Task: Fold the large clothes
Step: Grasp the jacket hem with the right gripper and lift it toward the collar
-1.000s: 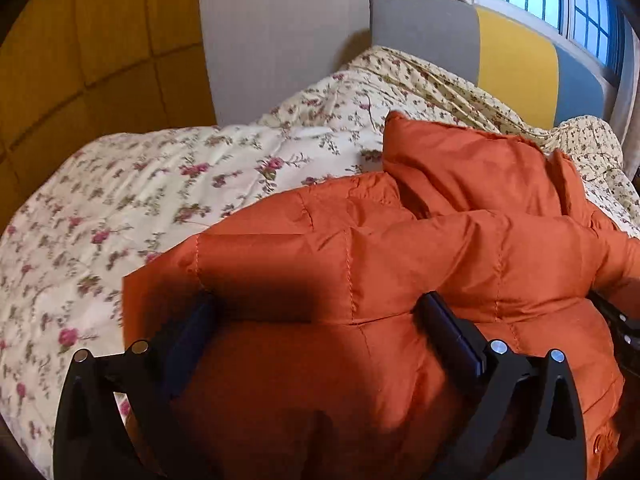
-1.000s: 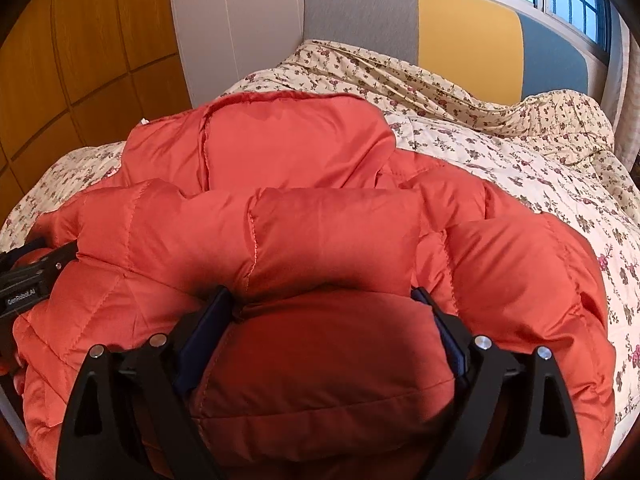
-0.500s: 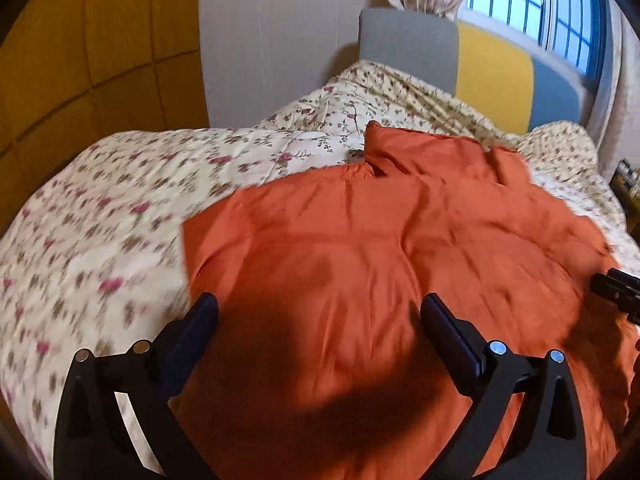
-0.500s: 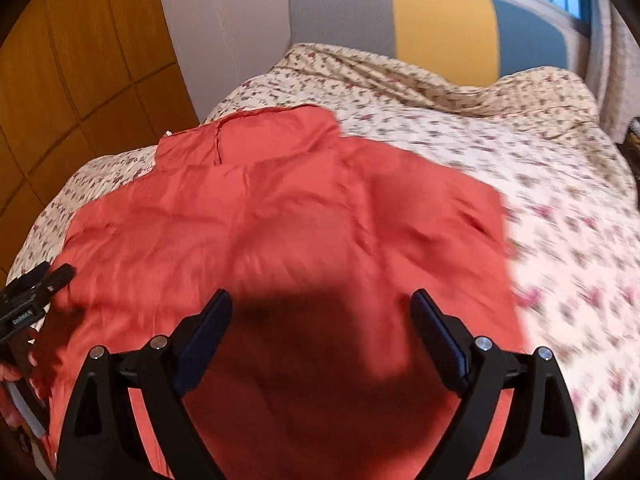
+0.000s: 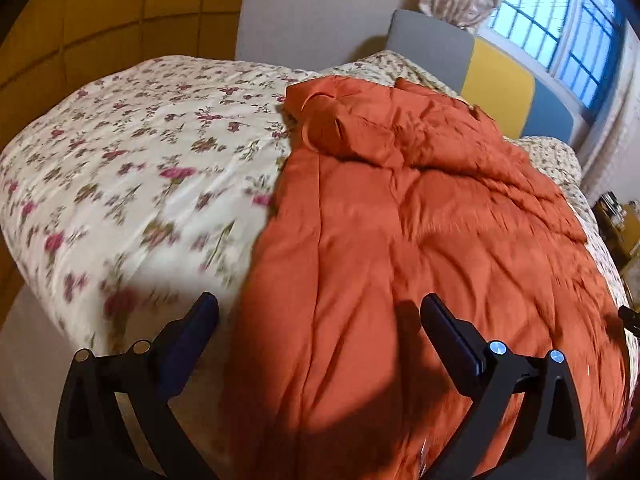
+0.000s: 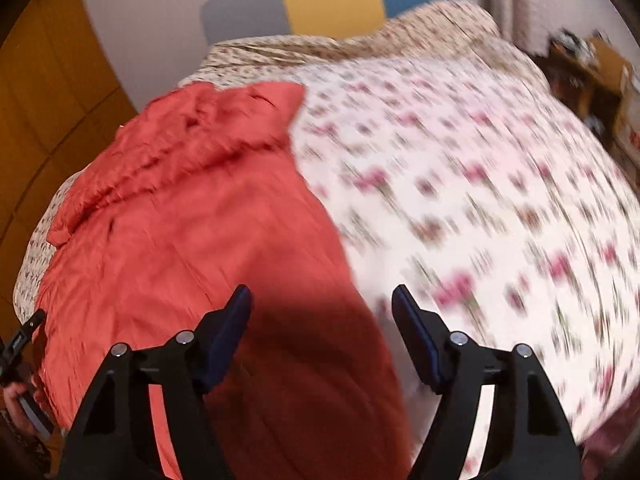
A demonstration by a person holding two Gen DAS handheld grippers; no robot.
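Observation:
A large orange puffer jacket (image 5: pixel 420 240) lies spread lengthwise on the floral bedspread (image 5: pixel 132 168), its sleeve and collar bunched at the far end. My left gripper (image 5: pixel 320 316) is open and empty, held above the jacket's near left edge. In the right wrist view the jacket (image 6: pixel 192 232) fills the left half, beside the floral bedspread (image 6: pixel 480 200). My right gripper (image 6: pixel 322 308) is open and empty above the jacket's near right edge. The left gripper's tip (image 6: pixel 20 340) shows at the far left of that view.
A grey, yellow and blue headboard (image 5: pixel 492 80) stands at the far end of the bed under a window (image 5: pixel 560 20). Yellow wall panels (image 5: pixel 100 12) line the left side. A cluttered bedside stand (image 6: pixel 600 72) sits at the right of the bed.
Both grippers have pulled back and up from the jacket, which now lies flat and spread out instead of bulging between the fingers. The right view has swung to the right.

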